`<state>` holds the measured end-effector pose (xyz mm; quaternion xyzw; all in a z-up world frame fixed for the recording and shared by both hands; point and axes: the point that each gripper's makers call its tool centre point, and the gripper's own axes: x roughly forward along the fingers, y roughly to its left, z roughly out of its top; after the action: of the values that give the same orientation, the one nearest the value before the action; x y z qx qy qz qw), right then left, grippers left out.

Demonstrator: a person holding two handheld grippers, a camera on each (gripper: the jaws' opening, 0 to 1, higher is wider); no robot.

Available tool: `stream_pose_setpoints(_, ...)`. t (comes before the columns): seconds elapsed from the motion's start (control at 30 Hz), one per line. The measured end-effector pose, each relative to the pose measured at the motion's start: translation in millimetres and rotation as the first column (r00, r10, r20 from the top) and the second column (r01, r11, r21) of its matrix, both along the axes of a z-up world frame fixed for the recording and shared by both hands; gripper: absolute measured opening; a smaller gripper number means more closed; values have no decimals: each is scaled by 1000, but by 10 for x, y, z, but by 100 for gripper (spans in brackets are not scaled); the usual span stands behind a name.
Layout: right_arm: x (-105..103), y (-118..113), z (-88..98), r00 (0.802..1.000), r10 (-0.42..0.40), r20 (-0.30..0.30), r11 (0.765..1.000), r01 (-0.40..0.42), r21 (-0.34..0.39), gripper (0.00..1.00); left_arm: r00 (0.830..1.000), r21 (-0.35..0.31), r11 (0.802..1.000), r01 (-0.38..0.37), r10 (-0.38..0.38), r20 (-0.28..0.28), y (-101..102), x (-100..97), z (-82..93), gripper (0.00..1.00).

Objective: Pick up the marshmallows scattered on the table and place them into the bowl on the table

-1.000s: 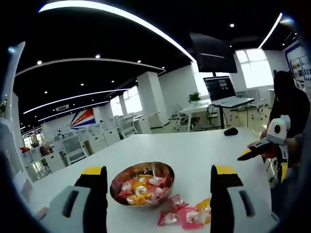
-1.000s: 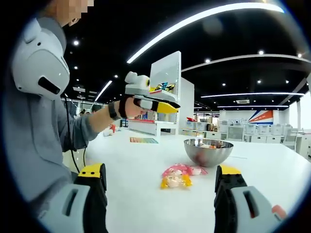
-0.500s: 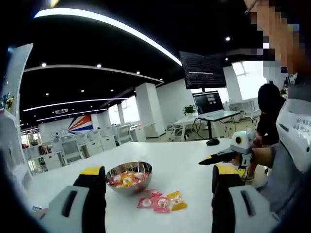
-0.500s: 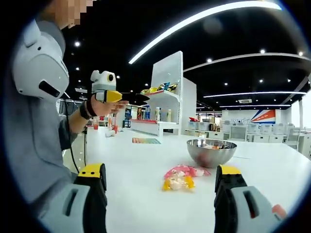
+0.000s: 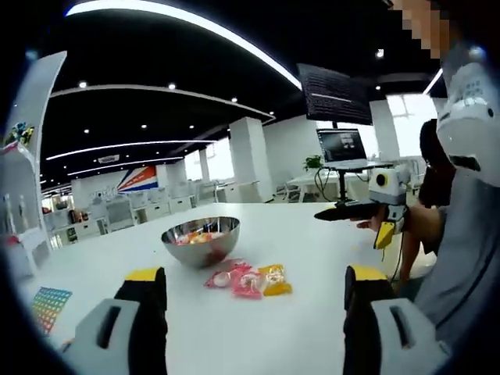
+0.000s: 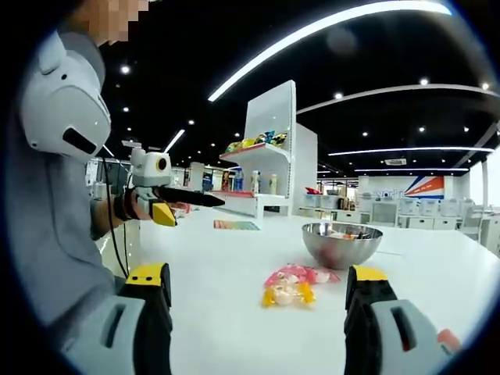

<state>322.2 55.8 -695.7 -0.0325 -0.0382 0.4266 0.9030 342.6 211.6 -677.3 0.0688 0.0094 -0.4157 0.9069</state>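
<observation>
Above the near edge of the white table (image 5: 312, 258), the left gripper (image 5: 254, 324) has its two jaws spread wide apart with nothing between them; the fingers (image 5: 144, 312) are black with yellow caps at the tips and grey housings below. The right gripper (image 6: 258, 320) stands the same way in the right gripper view, jaws fully parted and holding nothing, clear of the tabletop.

Toward the middle of the table sits the bowl (image 5: 201, 241), round, polished metal with a mirror sheen, already holding wrapped sweets in pink, yellow and white. Just beside the bowl, on its near side, lies a small cluster of marshmallows (image 5: 248, 279) in crinkly clear wrappers, pink ones next to a yellow one; in the right gripper view the same cluster (image 6: 293, 283) lies in front of the bowl (image 6: 341, 244). A multicoloured card (image 5: 48, 303) lies flat near the table's left edge in the left gripper view. The tabletop is smooth and glossy.
</observation>
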Motion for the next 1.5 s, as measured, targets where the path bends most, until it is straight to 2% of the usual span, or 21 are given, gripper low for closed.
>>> stream_pose_setpoints(0.1,1,8,-7,1000,1,0,1000,-1,-8,87,1000,-17,1000,-15,14,-15,38,48,-131,94)
stream_pose_setpoints(0.2,1,9,-3,1000,2,1,1000,-2,-8,87,998,8,999,-46,47,-39,101,104,-304,94)
stream_pose_setpoints(0.43,18,-7,-32,1000,-3,-7,1000,3,-4,87,997,21,999,-50,51,-57,97,92,-473,93)
stream_pose_setpoints(0.7,11,1,-2,1000,-4,-4,1000,4,6,87,998,21,999,-38,39,-39,58,36,-366,92)
stream_pose_setpoints(0.8,93,-21,-13,999,-37,-35,999,38,10,88,999,36,998,-43,44,-32,59,31,-371,91)
stream_pose_setpoints(0.87,187,-69,-52,992,-94,-78,996,94,-5,88,998,35,998,-48,49,-34,64,36,-371,91)
stream_pose_setpoints(0.97,234,-45,-53,991,-105,-81,994,104,-16,87,998,20,999,-47,48,-39,49,25,-351,90)
stream_pose_setpoints(1.13,247,78,-69,994,-68,-80,998,66,-23,88,998,21,999,-44,44,-34,39,12,-346,89)
stream_pose_setpoints(1.23,276,136,-42,996,-69,-65,997,66,-48,88,999,30,999,-42,43,-29,19,22,-372,88)
stream_pose_setpoints(1.37,290,183,-2,997,-61,-51,997,59,-46,88,999,29,999,-30,30,-20,-13,17,-349,88)
stream_pose_setpoints(1.5,329,226,-76,997,-62,-45,996,59,-64,88,1000,16,999,-31,31,-1,-9,36,-288,86)
